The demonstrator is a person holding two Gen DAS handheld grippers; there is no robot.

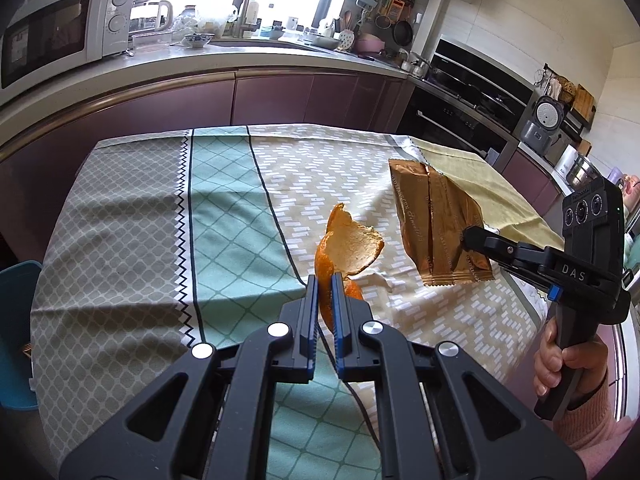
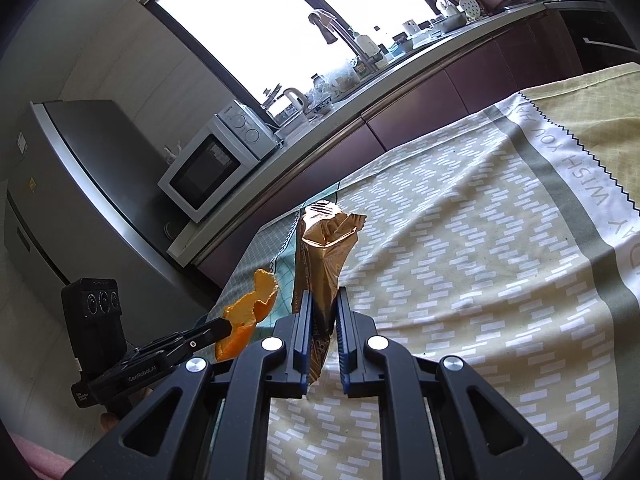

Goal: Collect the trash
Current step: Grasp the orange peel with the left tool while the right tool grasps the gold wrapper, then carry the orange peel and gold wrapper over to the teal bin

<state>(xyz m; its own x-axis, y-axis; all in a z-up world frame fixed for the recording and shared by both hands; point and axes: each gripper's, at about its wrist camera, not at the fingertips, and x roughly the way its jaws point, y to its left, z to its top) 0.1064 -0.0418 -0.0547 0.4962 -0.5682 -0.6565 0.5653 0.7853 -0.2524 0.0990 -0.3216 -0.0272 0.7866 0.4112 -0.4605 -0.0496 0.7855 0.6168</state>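
Note:
My left gripper (image 1: 325,280) is shut on a curled orange peel (image 1: 352,250), held just above the patterned tablecloth (image 1: 224,208). The peel sticks up past the fingertips, pale inside facing me. In the right wrist view the same peel (image 2: 250,312) hangs from the left gripper (image 2: 226,326) at lower left. My right gripper (image 2: 324,296) is shut on a gold-brown snack wrapper (image 2: 324,248) that stands up between its fingers. From the left wrist view the wrapper (image 1: 436,220) is lifted off the cloth, pinched at its lower right by the right gripper (image 1: 466,238).
A blue bin (image 1: 16,336) stands on the floor left of the table. A kitchen counter (image 1: 248,56) with a microwave (image 1: 60,36) runs behind the table, an oven (image 1: 460,116) at the right, a fridge (image 2: 80,208) beside the counter. A hand (image 1: 568,364) holds the right gripper's handle.

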